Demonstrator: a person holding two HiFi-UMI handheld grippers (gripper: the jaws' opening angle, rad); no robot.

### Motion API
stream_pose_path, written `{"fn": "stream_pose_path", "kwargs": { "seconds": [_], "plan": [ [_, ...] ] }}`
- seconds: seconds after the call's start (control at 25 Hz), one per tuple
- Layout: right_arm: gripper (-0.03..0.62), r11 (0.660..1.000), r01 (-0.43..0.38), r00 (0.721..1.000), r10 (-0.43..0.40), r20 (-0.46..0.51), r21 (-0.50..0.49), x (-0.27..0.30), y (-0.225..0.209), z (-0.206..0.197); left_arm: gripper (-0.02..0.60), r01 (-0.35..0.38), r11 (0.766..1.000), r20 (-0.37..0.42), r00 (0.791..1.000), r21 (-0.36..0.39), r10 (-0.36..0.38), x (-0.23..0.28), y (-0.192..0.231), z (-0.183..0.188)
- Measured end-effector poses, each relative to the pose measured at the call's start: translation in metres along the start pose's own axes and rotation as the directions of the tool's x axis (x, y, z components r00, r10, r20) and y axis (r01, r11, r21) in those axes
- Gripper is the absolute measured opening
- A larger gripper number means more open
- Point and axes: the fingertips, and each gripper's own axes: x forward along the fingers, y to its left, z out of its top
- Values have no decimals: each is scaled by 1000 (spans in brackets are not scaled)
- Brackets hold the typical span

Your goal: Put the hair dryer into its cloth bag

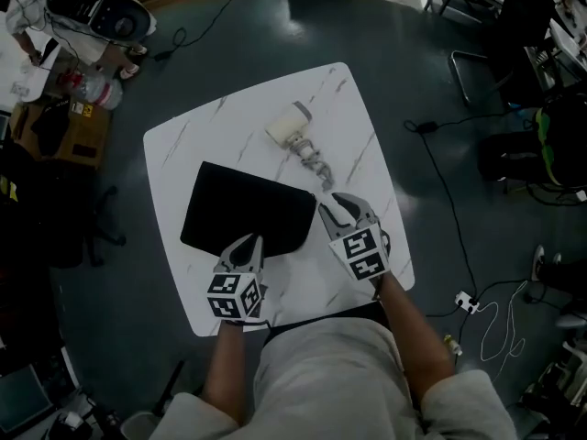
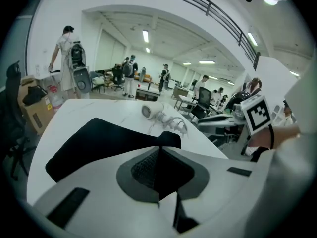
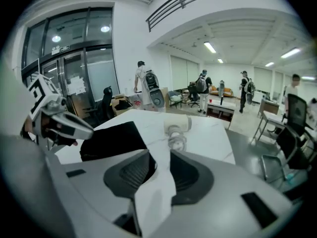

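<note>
One black cloth bag (image 1: 248,207) lies flat in the middle of the white marble desk (image 1: 367,126) in the head view. One white hair dryer (image 1: 289,126) rests on the desk just beyond the bag's far edge, outside the bag, and its single coiled cord (image 1: 316,166) trails down past the bag's right corner. Two grippers show at the bag's near side. The left gripper (image 1: 248,244) meets the bag's near edge, and the right gripper (image 1: 337,205) is just beside the bag's right corner with its jaws spread.

Seen from the left gripper view, the left gripper (image 2: 159,150) has its jaws clenched on a fold of the bag (image 2: 94,145), and black cloth fills the gap between them. The hair dryer (image 2: 148,111) lies beyond the bag, its cord (image 2: 176,123) to the right.

Looking along the right gripper (image 3: 159,162), the jaws stand released and apart, with only bare desk between them. The bag (image 3: 111,140) lies to their left. The hair dryer (image 3: 177,125) and cord (image 3: 177,142) lie right of the bag, ahead of the jaws.
</note>
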Motion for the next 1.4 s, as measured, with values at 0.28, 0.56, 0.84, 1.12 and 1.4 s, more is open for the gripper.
{"fn": "stream_pose_path", "kwargs": {
  "seconds": [0.28, 0.56, 0.84, 1.12, 1.4],
  "plan": [
    [210, 996, 29, 992, -39, -116, -83, 63, -49, 32, 20, -18, 999, 11, 1000, -40, 19, 4, 0, 7],
    [244, 997, -11, 975, -6, -223, -73, 104, -57, 31, 20, -35, 996, 20, 999, -78, 37, 11, 2, 11],
    [252, 995, -47, 941, 16, -338, -84, 137, -53, 22, 20, -38, 994, 9, 999, -99, 39, 12, 3, 5],
    [296, 996, -77, 892, 45, -450, -54, 167, -47, 10, 20, -46, 991, 9, 999, -125, 48, 10, 10, -1],
    [305, 993, -109, 859, 70, -507, -48, 177, -44, -4, 20, -46, 989, 12, 999, -140, 48, 7, 16, -7]
  ]
}}
